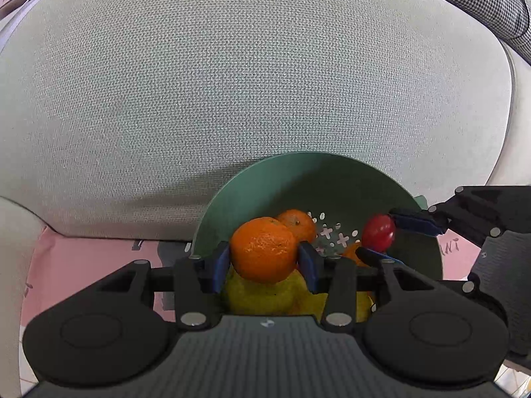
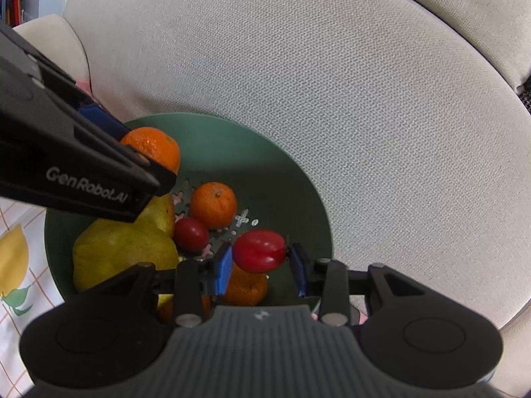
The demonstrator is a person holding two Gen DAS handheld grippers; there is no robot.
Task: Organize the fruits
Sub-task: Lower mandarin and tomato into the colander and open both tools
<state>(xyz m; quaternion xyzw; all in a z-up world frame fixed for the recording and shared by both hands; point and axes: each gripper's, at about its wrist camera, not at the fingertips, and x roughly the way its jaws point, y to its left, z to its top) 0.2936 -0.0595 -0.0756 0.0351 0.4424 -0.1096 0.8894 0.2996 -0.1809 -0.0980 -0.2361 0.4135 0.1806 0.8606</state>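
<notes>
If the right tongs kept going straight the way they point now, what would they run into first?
Probably the orange lying in the green colander, right below the red tomato the right tongs hold; depth is unclear.

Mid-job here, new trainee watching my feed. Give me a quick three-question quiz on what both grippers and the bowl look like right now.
1. True or false: the left gripper is shut on an orange.
2. Multiple choice: what does the right gripper hold? A) a pear B) a red tomato C) an orange D) nothing
3. Short answer: what kind of container are both grippers over, and what marks its bottom?

Key:
1. True; its blue pads press both sides of the orange.
2. B; the red tomato sits between the pads.
3. A green bowl with drain holes, holding pears, more oranges and another tomato.
</notes>
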